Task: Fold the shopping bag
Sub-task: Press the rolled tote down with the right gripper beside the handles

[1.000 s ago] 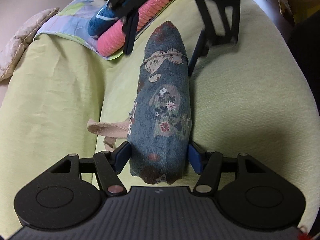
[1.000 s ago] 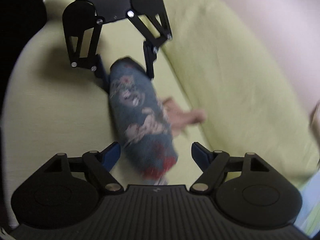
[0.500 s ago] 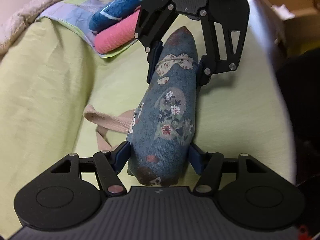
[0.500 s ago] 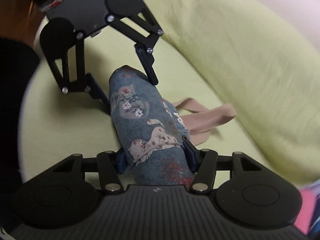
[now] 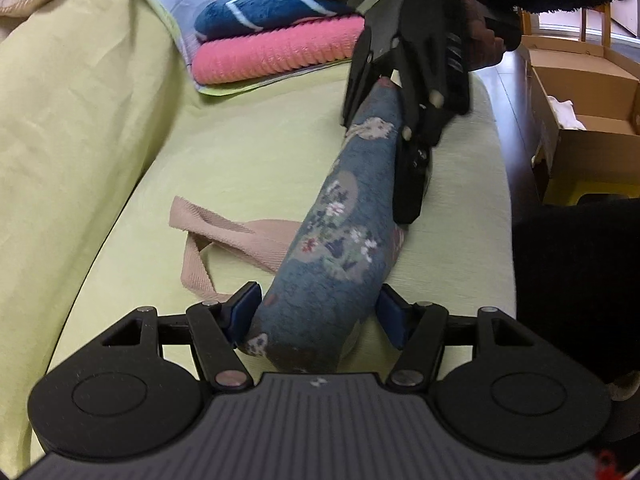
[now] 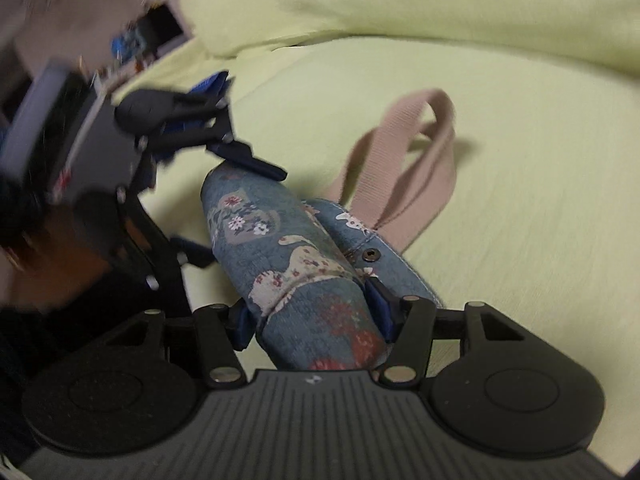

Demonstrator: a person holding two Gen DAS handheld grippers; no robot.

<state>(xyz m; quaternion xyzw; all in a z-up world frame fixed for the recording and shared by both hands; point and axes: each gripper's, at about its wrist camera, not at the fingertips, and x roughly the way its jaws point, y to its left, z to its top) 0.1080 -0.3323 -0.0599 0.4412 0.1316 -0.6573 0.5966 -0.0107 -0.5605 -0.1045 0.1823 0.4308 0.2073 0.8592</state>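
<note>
A pale green sofa (image 5: 256,168) fills both views, its seat cushion carrying the work. On the seat lies the shopping bag (image 5: 340,240), a blue patterned cloth bag already rolled into a thick tube, with its tan handles (image 5: 240,240) trailing loose to one side on the cushion.

The left hand-held gripper (image 5: 318,312) clamps one end of the roll between its blue pads. The right hand-held gripper (image 6: 316,316) grips the other end; its jaws have just been closing and then easing a little wider, with the roll between them and the pads pressing the cloth. In the right wrist view a flap with a snap button (image 6: 370,255) sits beside the main roll, outside the right pad.

The likely trouble is the roll loosening: the right grip has just eased, and cloth this bulky may spring open if either end slips. The loose handles could also stay outside the bundle or catch under it, leaving the fold untidy. The flap with the snap may fall away, since it lies outside the grip.

Beyond the bag, a pink towel (image 5: 276,54) and a blue towel (image 5: 264,10) sit stacked at the far end of the seat. Off the sofa, a cardboard box (image 5: 580,100) stands open with something white inside; what it is cannot be told.
</note>
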